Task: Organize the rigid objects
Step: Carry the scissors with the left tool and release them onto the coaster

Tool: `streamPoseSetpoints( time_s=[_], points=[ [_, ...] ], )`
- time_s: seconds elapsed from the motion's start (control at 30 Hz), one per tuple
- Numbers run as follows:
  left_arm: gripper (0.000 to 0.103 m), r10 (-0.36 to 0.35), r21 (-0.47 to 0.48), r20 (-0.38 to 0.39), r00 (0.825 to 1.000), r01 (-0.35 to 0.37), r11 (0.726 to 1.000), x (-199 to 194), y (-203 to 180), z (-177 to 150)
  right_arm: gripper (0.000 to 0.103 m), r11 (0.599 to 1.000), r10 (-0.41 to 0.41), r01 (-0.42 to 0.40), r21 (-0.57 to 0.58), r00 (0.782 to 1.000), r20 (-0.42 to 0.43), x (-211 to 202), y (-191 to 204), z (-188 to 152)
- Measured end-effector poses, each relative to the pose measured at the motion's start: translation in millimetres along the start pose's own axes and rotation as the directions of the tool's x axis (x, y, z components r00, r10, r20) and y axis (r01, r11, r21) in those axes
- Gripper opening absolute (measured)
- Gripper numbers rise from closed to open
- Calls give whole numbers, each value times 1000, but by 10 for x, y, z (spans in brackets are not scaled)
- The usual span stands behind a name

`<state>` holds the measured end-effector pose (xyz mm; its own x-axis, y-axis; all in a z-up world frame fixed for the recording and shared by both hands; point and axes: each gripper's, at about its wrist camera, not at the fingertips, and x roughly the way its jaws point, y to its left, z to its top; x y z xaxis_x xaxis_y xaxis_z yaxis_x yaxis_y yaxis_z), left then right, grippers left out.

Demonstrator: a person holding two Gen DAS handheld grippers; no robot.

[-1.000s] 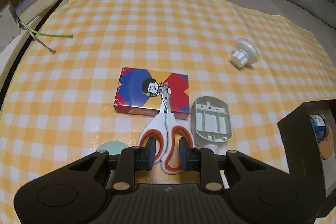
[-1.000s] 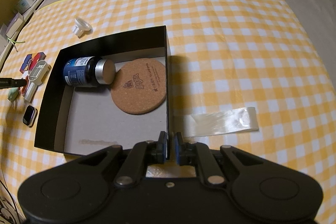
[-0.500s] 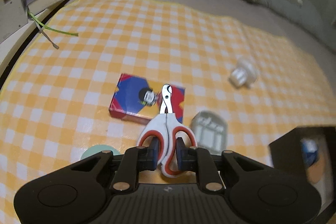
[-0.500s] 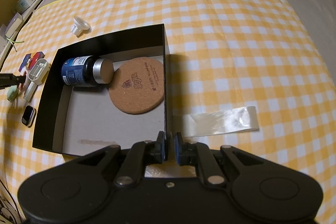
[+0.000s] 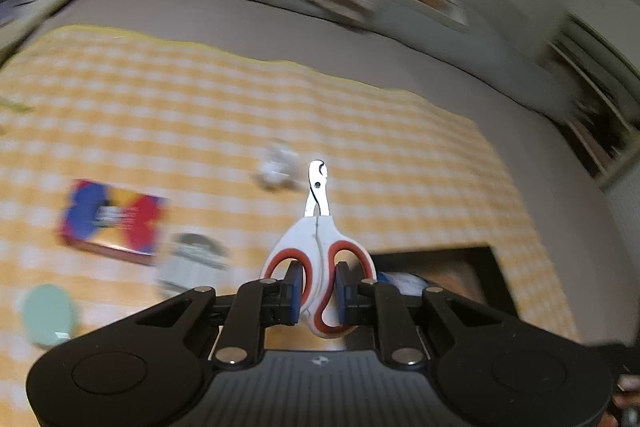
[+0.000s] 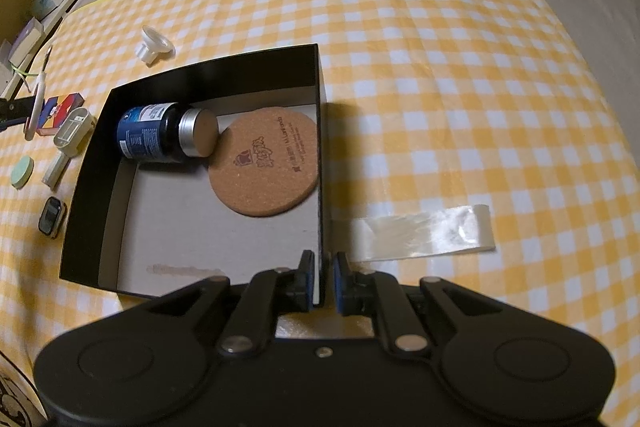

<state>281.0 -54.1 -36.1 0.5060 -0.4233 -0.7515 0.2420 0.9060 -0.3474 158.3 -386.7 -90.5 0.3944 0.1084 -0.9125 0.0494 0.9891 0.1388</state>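
My left gripper (image 5: 317, 293) is shut on white-and-red clippers (image 5: 318, 247) and holds them in the air above the checked cloth, tip pointing away; they also show edge-on in the right wrist view (image 6: 35, 107). My right gripper (image 6: 321, 277) is shut on the right wall of the black box (image 6: 92, 163). In the box lie a blue bottle (image 6: 160, 137) and a round cork coaster (image 6: 266, 161). The box also shows in the left wrist view (image 5: 460, 259), to the right of the clippers.
On the cloth left of the box lie a colourful card box (image 6: 60, 107), a grey plastic housing (image 6: 72, 129), a mint disc (image 6: 21, 171), a small watch (image 6: 51, 215) and a white cap (image 6: 154, 45). A clear tape strip (image 6: 424, 231) lies right of the box. Shelves stand far left.
My left gripper closed on the clippers, lifted them off the cloth and swung right toward the box. My right gripper kept its hold on the box wall.
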Motion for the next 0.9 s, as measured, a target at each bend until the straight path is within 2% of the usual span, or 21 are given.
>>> streamPoseSetpoints(
  time_s=[0.1,0.23,0.37,0.57,0.73,0.9],
  points=[
    [18,-70,72,-35,997,72,995,62,-352,-89,10,1000,0,0,-1,1000,0,11,5,6],
    [18,-147,129,-105,984,160,979,270,-811,-297,10,1000,1,-1,-2,1000,0,16,6,7],
    [18,-173,166,-171,970,202,965,528,-1159,-488,10,1000,3,-3,-4,1000,-1,31,5,15],
    [18,-157,136,-223,962,190,972,917,-1418,-546,10,1000,3,-3,-7,1000,-3,41,-8,21],
    [18,-101,134,-231,968,134,982,1175,-1460,-575,10,1000,1,-1,-14,1000,-6,40,-3,29],
    [18,-67,232,-238,969,124,965,1326,-1579,-582,10,1000,1,-2,-14,1000,-8,42,-2,30]
  ],
)
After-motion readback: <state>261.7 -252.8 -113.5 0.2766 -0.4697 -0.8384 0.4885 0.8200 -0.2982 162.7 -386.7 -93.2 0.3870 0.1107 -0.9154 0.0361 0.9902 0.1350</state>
